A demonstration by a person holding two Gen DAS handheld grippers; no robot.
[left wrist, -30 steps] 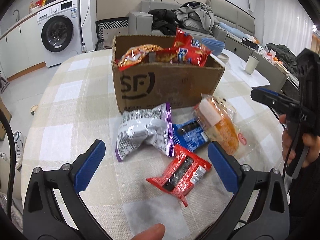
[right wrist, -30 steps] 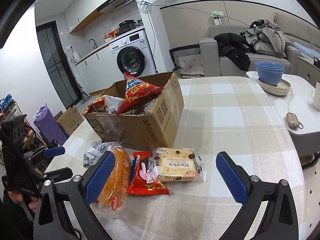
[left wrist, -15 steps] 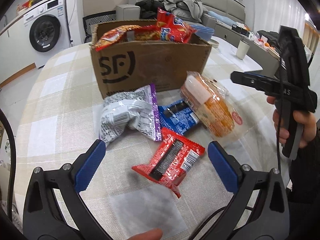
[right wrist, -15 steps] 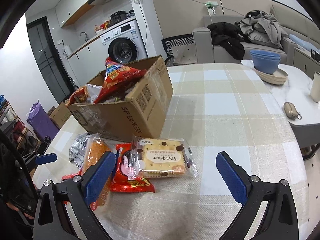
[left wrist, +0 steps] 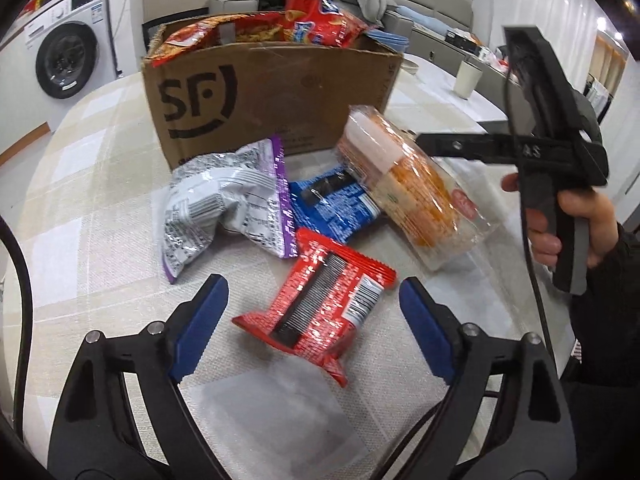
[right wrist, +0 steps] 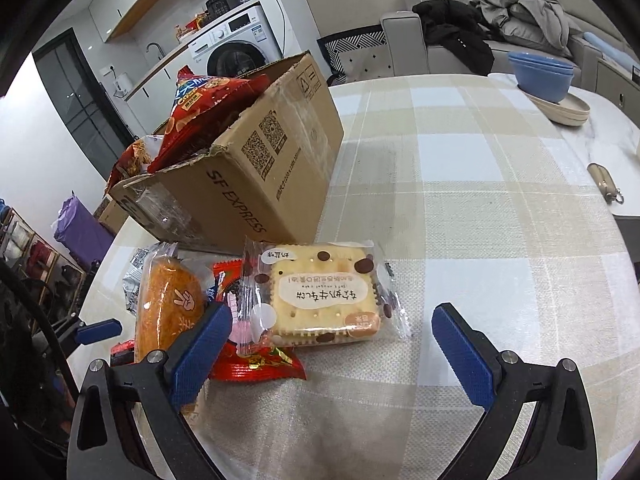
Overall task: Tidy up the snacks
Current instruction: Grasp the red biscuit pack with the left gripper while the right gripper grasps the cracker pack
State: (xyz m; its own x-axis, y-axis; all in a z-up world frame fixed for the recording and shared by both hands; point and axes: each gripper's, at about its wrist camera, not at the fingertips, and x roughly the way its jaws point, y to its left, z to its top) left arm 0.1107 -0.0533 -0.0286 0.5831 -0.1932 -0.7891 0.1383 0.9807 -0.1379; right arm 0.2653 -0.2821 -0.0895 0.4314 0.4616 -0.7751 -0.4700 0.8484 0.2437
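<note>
An open cardboard box (left wrist: 272, 92) stuffed with red snack bags stands on the checked tablecloth. In front of it lie a silver-purple bag (left wrist: 228, 200), a blue packet (left wrist: 336, 204), an orange bread in clear wrap (left wrist: 408, 188) and a red packet (left wrist: 316, 304). My left gripper (left wrist: 310, 292) hangs low over the red packet, its jaws closing on either side of it, the pads not pressing. In the right wrist view my right gripper (right wrist: 332, 316) stands open around a cracker packet (right wrist: 324, 300), beside the bread (right wrist: 168, 304) and another red packet (right wrist: 256, 364).
A hand (left wrist: 572, 224) holds the right gripper at the right edge of the left wrist view. Blue bowls on a plate (right wrist: 540, 76) and a key pouch (right wrist: 606, 186) sit on the white table beyond. A cup (left wrist: 466, 80), a washing machine (left wrist: 64, 60) and a sofa with clothes (right wrist: 500, 20) lie further off.
Both grippers have come down and closer to the snacks. The left jaws have narrowed around the red packet. The right jaws have stayed wide while nearing the cracker packet.
</note>
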